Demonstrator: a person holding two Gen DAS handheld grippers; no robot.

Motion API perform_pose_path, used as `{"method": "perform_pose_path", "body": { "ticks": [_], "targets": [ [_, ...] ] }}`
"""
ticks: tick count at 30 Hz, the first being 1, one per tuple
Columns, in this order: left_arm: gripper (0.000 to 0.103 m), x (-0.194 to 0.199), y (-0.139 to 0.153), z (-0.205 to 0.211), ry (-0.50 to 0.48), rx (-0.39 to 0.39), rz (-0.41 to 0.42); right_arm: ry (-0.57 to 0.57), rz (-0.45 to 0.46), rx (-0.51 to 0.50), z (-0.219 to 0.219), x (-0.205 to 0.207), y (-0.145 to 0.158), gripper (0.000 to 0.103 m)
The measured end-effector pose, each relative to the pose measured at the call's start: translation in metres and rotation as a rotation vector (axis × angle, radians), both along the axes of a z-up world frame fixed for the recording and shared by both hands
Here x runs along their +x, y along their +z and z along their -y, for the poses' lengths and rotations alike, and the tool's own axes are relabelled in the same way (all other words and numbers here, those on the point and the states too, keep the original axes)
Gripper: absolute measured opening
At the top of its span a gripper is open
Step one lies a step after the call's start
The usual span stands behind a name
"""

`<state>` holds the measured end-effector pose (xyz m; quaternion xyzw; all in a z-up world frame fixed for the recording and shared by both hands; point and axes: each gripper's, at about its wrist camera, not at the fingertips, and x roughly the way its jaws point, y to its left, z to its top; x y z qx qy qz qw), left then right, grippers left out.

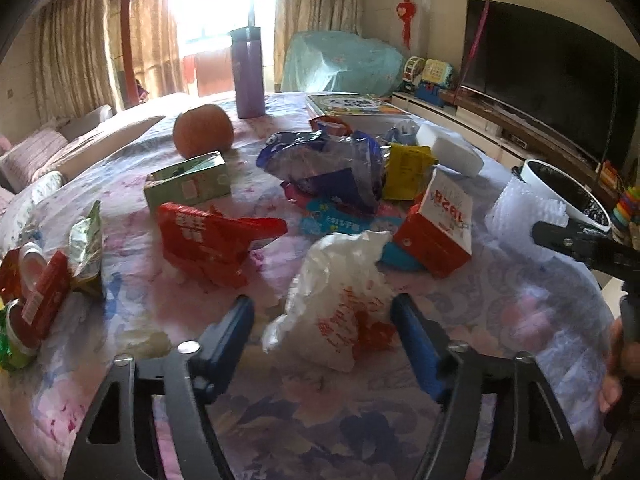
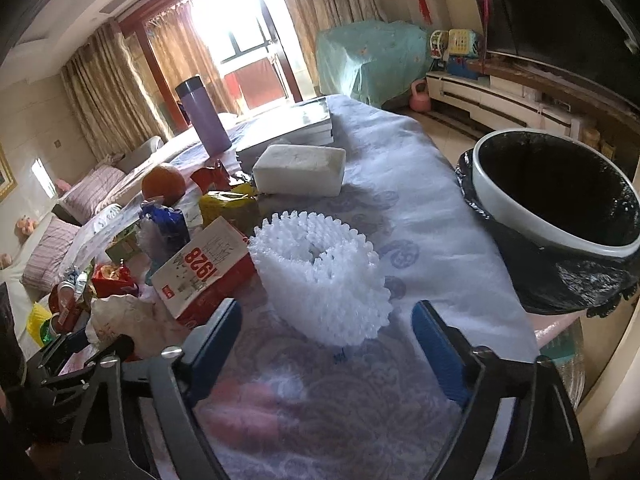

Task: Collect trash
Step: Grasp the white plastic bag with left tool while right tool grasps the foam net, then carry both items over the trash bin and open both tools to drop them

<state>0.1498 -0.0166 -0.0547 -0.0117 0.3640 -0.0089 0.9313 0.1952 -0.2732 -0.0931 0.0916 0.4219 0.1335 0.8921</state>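
Note:
Trash lies scattered on a table with a floral cloth. My left gripper is open, its blue fingers on either side of a crumpled white plastic bag with red print. My right gripper is open just in front of a white foam fruit net, which also shows in the left wrist view. A white trash bin with a black liner stands off the table's right edge. A red and white "1928" carton, a red wrapper and a blue foil bag lie beyond.
A green carton, an orange, a purple bottle, a white foam block, a yellow packet and books are on the table. More wrappers lie at the left edge. A TV stands at the right.

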Motion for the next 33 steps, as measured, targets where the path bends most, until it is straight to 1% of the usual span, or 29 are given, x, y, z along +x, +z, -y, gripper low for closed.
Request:
{"method": "perform_pose_path", "body": {
  "ticks": [1,2,3,4,5,6,7,10,12,15,21,28,33],
  "targets": [
    [0.055,0.001,0.000,0.001,-0.012,-0.001,-0.001,0.005,-0.008,-0.001,-0.001,0.002,-0.002,0.070],
    [0.053,0.001,0.001,0.002,-0.018,0.001,-0.001,0.009,-0.015,-0.004,-0.002,0.004,-0.003,0.056],
    [0.048,0.000,0.001,0.003,-0.025,0.004,0.000,0.014,-0.022,-0.010,-0.003,0.005,-0.004,0.048],
    [0.044,-0.001,0.001,0.005,-0.035,0.006,0.002,0.018,-0.024,-0.015,-0.003,0.004,-0.005,0.036],
    [0.043,-0.003,0.002,0.006,-0.043,0.006,0.005,0.020,-0.021,-0.016,-0.004,0.004,-0.004,0.029],
    [0.040,-0.004,0.003,0.007,-0.049,0.005,0.008,0.026,-0.013,-0.014,-0.003,0.001,-0.002,0.026],
    [0.039,-0.006,0.004,0.009,-0.059,0.000,0.010,0.029,-0.008,-0.013,-0.004,0.000,-0.002,0.024],
    [0.036,-0.015,0.012,0.013,-0.089,-0.020,0.029,0.030,0.004,-0.007,0.000,-0.008,0.001,0.021],
    [0.036,-0.020,0.019,0.018,-0.107,-0.025,0.042,0.015,0.008,-0.001,0.007,-0.016,0.004,0.021],
    [0.036,-0.026,0.030,0.029,-0.146,-0.053,0.058,-0.014,0.007,0.007,0.018,-0.022,0.006,0.021],
    [0.036,-0.028,0.040,0.056,-0.238,-0.055,0.069,-0.085,0.003,0.014,0.049,-0.031,0.014,0.021],
    [0.036,-0.014,0.044,0.080,-0.298,-0.067,0.046,-0.142,0.025,0.005,0.078,-0.039,0.028,0.021],
    [0.036,0.005,0.048,0.096,-0.339,-0.066,0.044,-0.174,0.032,0.002,0.098,-0.041,0.035,0.021]
  ]
}}
